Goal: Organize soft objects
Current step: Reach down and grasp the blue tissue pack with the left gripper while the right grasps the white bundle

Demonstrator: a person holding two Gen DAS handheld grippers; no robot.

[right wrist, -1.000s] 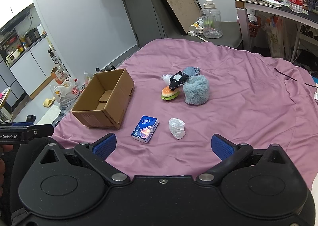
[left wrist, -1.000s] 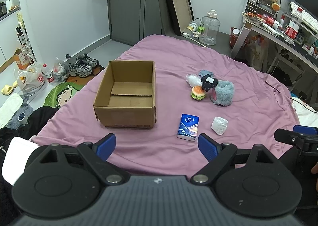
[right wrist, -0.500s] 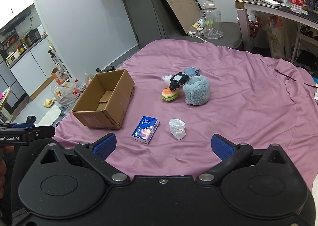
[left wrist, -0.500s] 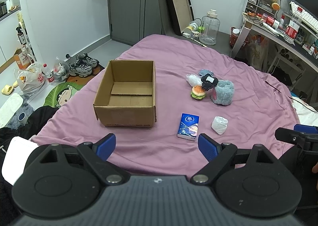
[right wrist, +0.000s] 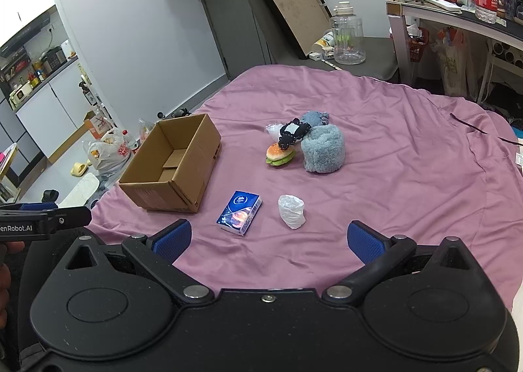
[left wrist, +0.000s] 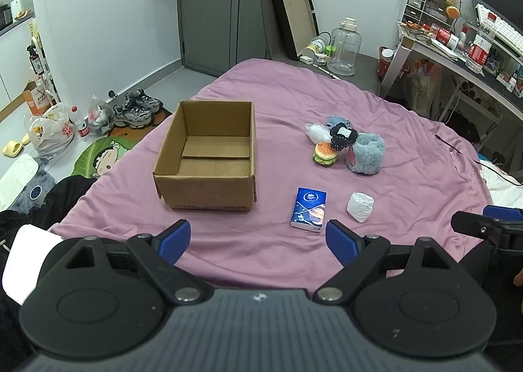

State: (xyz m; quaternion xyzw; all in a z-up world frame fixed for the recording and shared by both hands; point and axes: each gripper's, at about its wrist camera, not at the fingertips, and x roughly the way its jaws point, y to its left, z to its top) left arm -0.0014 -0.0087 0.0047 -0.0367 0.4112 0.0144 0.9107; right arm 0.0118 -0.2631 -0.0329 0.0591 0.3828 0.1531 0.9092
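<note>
An open, empty cardboard box [left wrist: 209, 159] [right wrist: 173, 162] sits on the purple bed sheet [left wrist: 408, 156]. To its right lie a blue tissue pack [left wrist: 309, 208] [right wrist: 239, 212] and a white crumpled bundle [left wrist: 359, 206] [right wrist: 291, 211]. Farther back is a pile: a burger plush [left wrist: 324, 153] [right wrist: 279, 154], a grey-blue fluffy item [left wrist: 367, 156] [right wrist: 323, 151], a black polka-dot piece [left wrist: 341, 136] and a clear bag [left wrist: 316, 133]. My left gripper [left wrist: 258, 238] and right gripper [right wrist: 268, 238] are open and empty, near the bed's front edge.
The bed edge drops to the floor on the left, with shoes [left wrist: 137, 108], bags [left wrist: 49, 133] and a cartoon mat [left wrist: 101, 156]. A desk [left wrist: 457, 58] stands at the right. A large water jug [left wrist: 345, 43] and a leaning tray [left wrist: 291, 2] stand beyond the bed.
</note>
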